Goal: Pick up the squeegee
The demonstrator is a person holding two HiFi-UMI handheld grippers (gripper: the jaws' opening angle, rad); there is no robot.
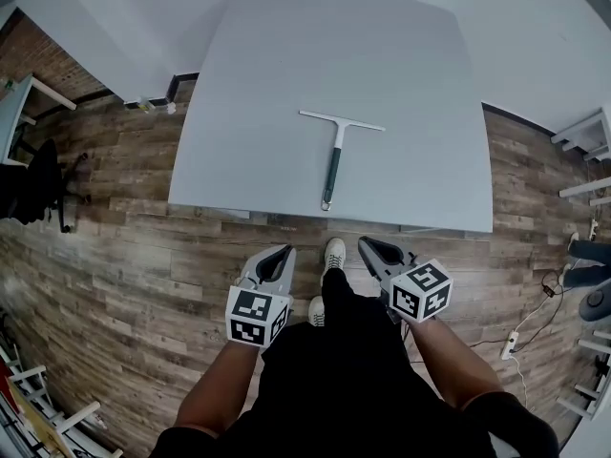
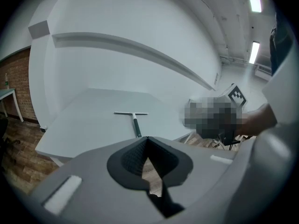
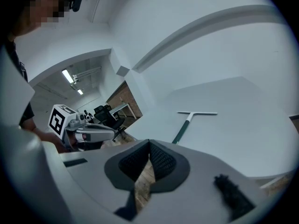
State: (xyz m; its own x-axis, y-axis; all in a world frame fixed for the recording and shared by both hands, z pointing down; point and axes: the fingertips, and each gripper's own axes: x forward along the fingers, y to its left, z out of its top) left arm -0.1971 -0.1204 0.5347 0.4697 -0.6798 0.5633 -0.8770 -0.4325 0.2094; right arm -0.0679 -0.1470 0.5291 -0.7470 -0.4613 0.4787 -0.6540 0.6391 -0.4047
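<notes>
A squeegee [image 1: 334, 153] with a white blade bar and a dark green handle lies flat on the grey table [image 1: 248, 84], handle pointing toward me. It also shows in the left gripper view as the squeegee [image 2: 133, 120] and in the right gripper view as the squeegee [image 3: 187, 122]. My left gripper [image 1: 275, 259] and right gripper [image 1: 375, 250] hang over the wooden floor short of the table's near edge, well apart from the squeegee. Both have their jaws together with nothing between them.
Wooden plank floor [image 1: 115, 256] surrounds the table. A dark office chair [image 1: 33, 189] stands at the left, white shelving [image 1: 587, 160] at the right, and a cable with a power strip [image 1: 511, 343] lies on the floor at the right. My shoes [image 1: 332, 256] are near the table edge.
</notes>
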